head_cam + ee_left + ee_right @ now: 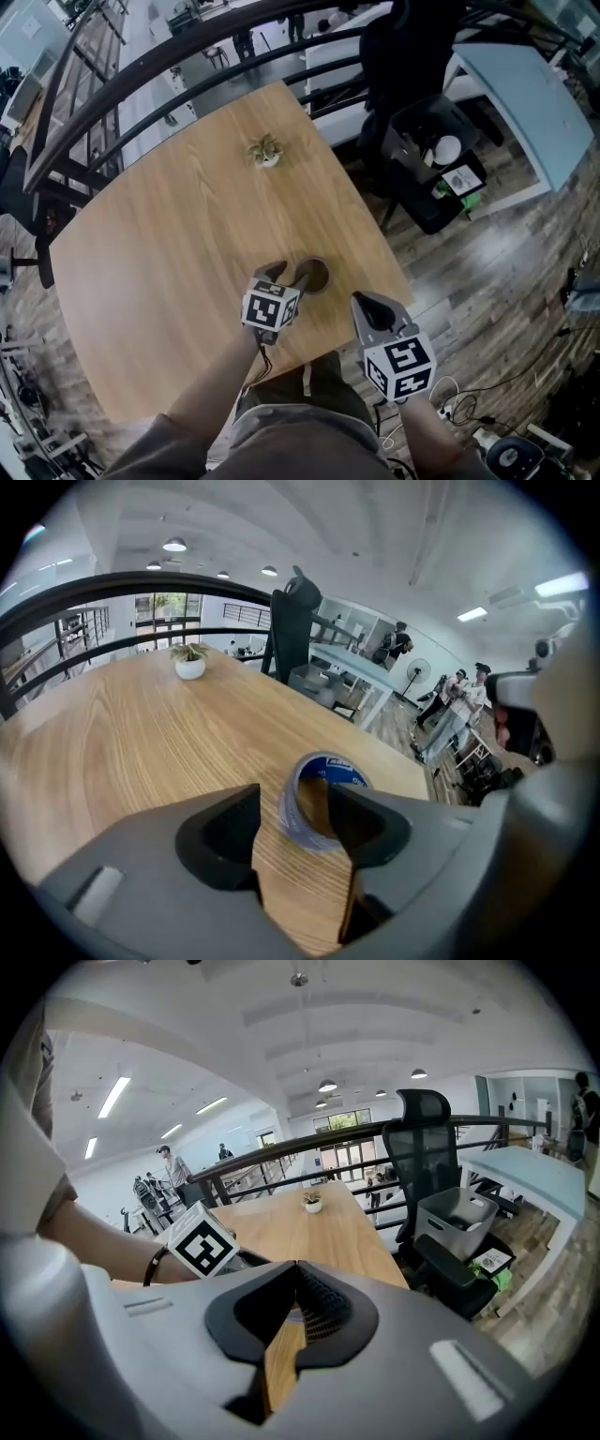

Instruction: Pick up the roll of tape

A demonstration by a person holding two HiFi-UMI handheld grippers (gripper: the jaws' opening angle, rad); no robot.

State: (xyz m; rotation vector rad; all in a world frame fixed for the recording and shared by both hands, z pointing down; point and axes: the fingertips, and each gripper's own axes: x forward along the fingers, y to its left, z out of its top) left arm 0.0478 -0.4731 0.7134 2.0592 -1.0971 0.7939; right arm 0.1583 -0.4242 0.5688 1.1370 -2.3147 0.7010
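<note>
The left gripper point(287, 274) was angled down at the table point(159, 253), a bare forearm running back from it toward the person's body. Its jaws stood wide apart with nothing pressed between them. The roll of tape point(326, 273) lay on the wood just ahead of the jaw tips, near the table's edge. In the left gripper view, the left gripper point(292, 803) had its left jaw outside the near wall of the blue roll of tape point(328, 764), while its right jaw overlapped the roll's hole. Whether either pad touched the roll could not be told. To the right of the roll and nearer the person, the right gripper point(364, 302) was tilted downward over the table's edge. The right gripper point(292, 1274) had its jaw tips together, empty. A small potted plant point(266, 152) stood well beyond the roll.
</note>
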